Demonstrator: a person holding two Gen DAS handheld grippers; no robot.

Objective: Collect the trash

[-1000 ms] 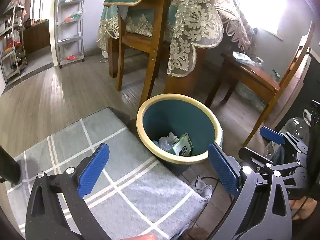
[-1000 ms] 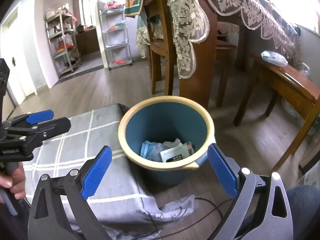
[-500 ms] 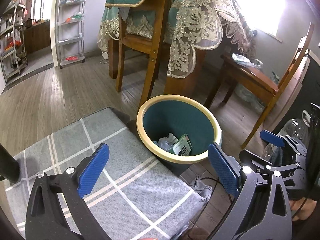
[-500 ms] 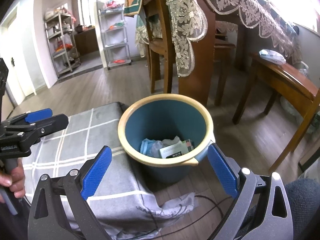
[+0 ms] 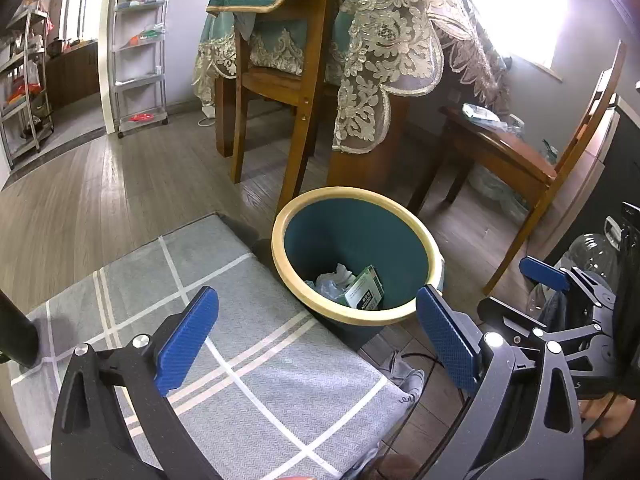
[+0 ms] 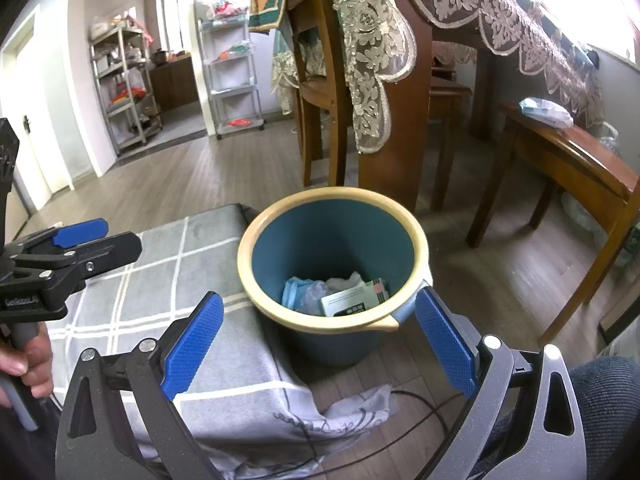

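A teal trash bin with a cream rim (image 5: 431, 249) (image 6: 256, 228) stands on the wood floor beside a grey checked cushion (image 5: 224, 344) (image 6: 176, 264). Inside lie a green-and-white carton (image 5: 365, 293) (image 6: 347, 300), crumpled clear plastic (image 5: 332, 280) and a blue mask (image 6: 292, 289). My left gripper (image 5: 316, 336) is open and empty, above the cushion's edge and short of the bin. My right gripper (image 6: 318, 338) is open and empty, just in front of the bin's near rim. Each gripper also shows in the other's view, the right one (image 5: 560, 292) and the left one (image 6: 68, 252).
A dining table with a lace cloth (image 5: 384, 60) and wooden chairs (image 5: 288, 80) stand behind the bin. A low wooden bench (image 6: 568, 156) carries a plastic packet (image 6: 544, 111). A clear bottle (image 5: 592, 252) stands at right. Cables (image 6: 400, 420) lie on the floor. Shelving racks (image 6: 232, 64) line the far wall.
Both views have drifted slightly, so the bin sits a little higher in the frames. Both grippers stay open and empty. The trash in the bin has not moved.
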